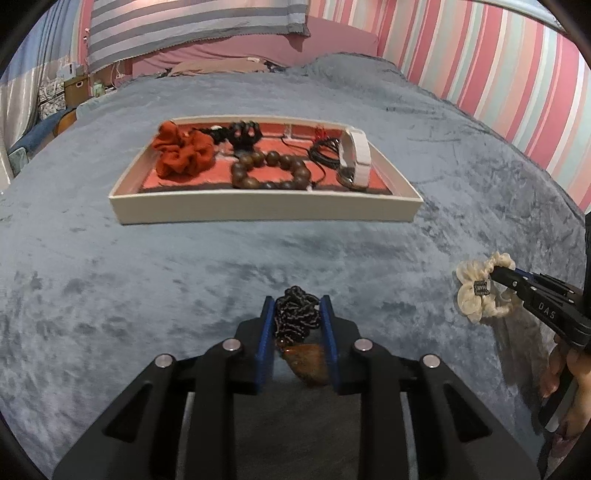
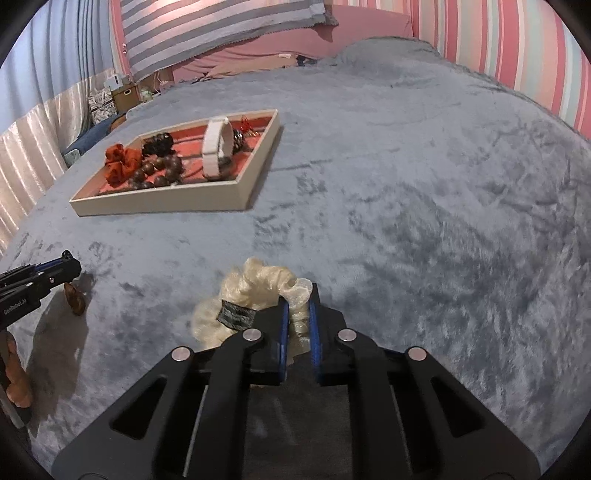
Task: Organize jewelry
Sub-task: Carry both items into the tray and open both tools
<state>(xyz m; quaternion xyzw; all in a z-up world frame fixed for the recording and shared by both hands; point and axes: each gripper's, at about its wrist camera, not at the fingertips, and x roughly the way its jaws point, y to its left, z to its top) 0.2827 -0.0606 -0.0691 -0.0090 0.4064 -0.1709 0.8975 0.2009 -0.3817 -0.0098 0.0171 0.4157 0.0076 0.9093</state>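
My left gripper (image 1: 297, 304) is shut on a black cord necklace (image 1: 295, 314) with a brown pendant (image 1: 308, 363), held above the grey blanket. My right gripper (image 2: 298, 295) is shut on a cream scrunchie (image 2: 255, 291) with a dark label; it also shows in the left wrist view (image 1: 480, 288). The left gripper (image 2: 68, 264) shows at the left of the right wrist view with the pendant (image 2: 75, 297) hanging under it. The cream tray (image 1: 266, 212) with a red lining lies ahead on the bed and holds an orange scrunchie (image 1: 183, 153), a brown bead bracelet (image 1: 271, 170), a black bead bracelet (image 1: 245, 134), black cords (image 1: 325, 153) and a white watch (image 1: 358, 158).
The grey plush blanket (image 1: 147, 277) covers the bed. A striped pillow (image 1: 192, 26) and a pink headboard stand at the far end. A pink striped wall (image 1: 498, 62) runs along the right. Boxes and clutter (image 1: 75, 85) lie beyond the bed's left edge.
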